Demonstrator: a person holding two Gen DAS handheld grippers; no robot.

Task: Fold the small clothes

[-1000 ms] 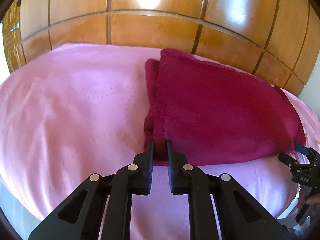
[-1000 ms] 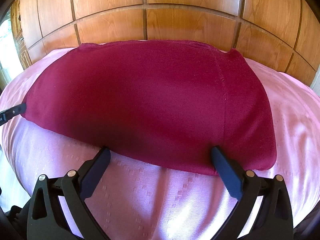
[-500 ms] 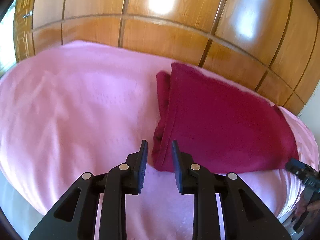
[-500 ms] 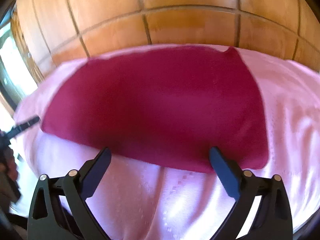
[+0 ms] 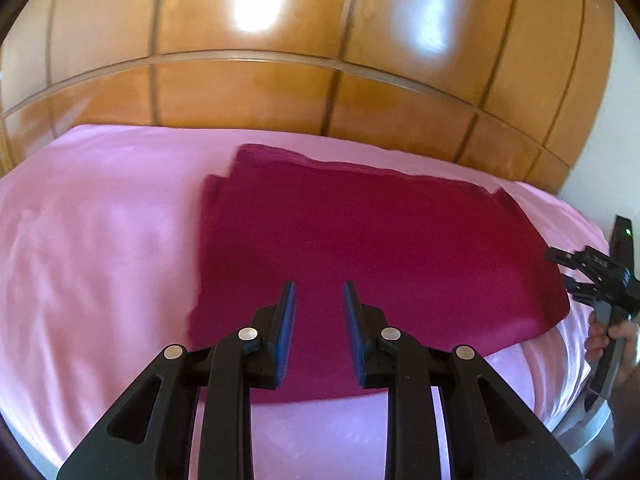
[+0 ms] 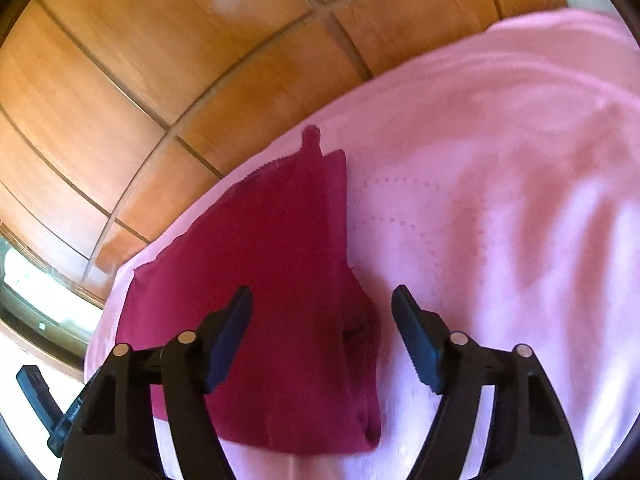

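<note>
A dark red folded cloth (image 5: pixel 360 248) lies flat on the pink bedsheet (image 5: pixel 100 240). My left gripper (image 5: pixel 320 308) hovers over the cloth's near edge, its jaws a narrow gap apart with nothing pinched. At the cloth's right end a hand (image 5: pixel 608 336) holds my right gripper (image 5: pixel 564 272). In the right wrist view the cloth (image 6: pixel 272 272) runs away from me, and its layered edge shows between the fingers of my right gripper (image 6: pixel 320 300). Those jaws are closing, and the pads stand clear of the fabric.
A glossy wooden panelled wall (image 5: pixel 280 92) rises right behind the bed. Bare pink sheet (image 6: pixel 500 200) spreads beside the cloth. A bright window (image 6: pixel 28 296) and part of the other gripper (image 6: pixel 40 400) show at the right wrist view's lower left.
My left gripper let go of the cloth's near left corner, opened a little and moved right over the cloth. My right gripper swung to the cloth's right end, rolled, and its jaws narrowed.
</note>
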